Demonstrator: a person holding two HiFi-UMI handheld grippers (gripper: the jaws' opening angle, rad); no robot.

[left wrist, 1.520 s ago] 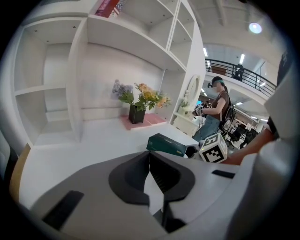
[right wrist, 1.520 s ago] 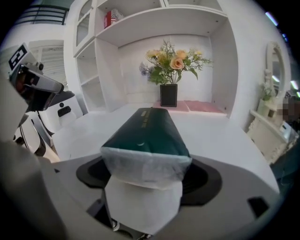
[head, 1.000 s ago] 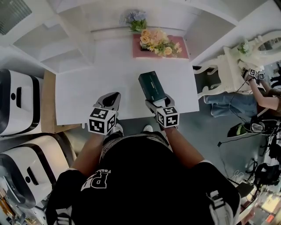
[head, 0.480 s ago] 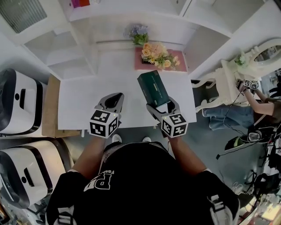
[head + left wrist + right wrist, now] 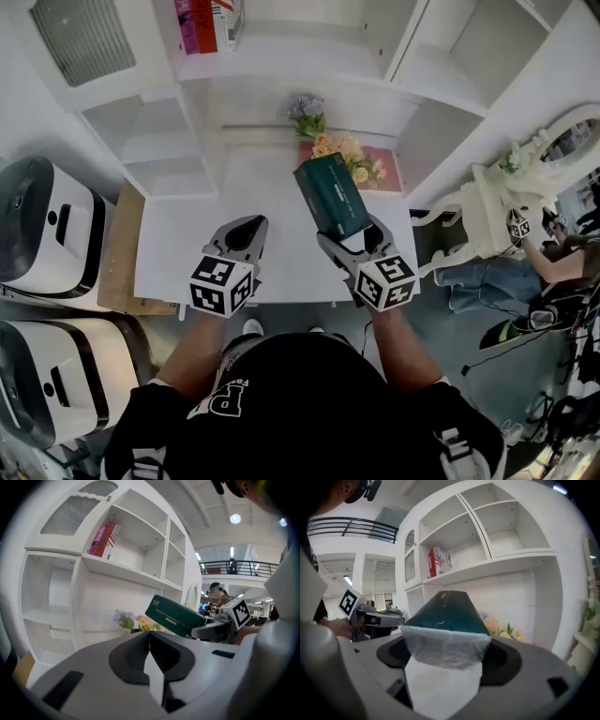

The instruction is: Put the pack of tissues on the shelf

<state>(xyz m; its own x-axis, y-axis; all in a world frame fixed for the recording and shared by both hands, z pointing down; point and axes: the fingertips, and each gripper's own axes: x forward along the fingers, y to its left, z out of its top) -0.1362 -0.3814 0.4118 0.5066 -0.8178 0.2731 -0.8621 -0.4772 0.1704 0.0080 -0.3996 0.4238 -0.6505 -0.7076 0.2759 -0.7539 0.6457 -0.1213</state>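
A dark green pack of tissues (image 5: pixel 331 195) with a clear plastic end is held up off the white table (image 5: pixel 178 253), tilted toward the white shelf unit (image 5: pixel 309 56). My right gripper (image 5: pixel 353 240) is shut on its near end; in the right gripper view the pack (image 5: pixel 443 613) fills the middle between the jaws. My left gripper (image 5: pixel 240 231) is shut and holds nothing, level with the right one and to its left. From the left gripper view the pack (image 5: pixel 176 616) hangs to the right, in front of the shelves (image 5: pixel 124 571).
Red and pink books (image 5: pixel 208 21) stand on an upper shelf. A bouquet on a pink mat (image 5: pixel 349 159) and a small purple flower pot (image 5: pixel 305 114) sit at the table's back. White machines (image 5: pixel 42 234) stand at left, and a white chair (image 5: pixel 473 211) and a seated person (image 5: pixel 553 253) at right.
The right gripper has lifted the tissue pack off the table and carried it up and toward the shelves. The view has tilted up, showing more shelves. The left gripper stays shut.
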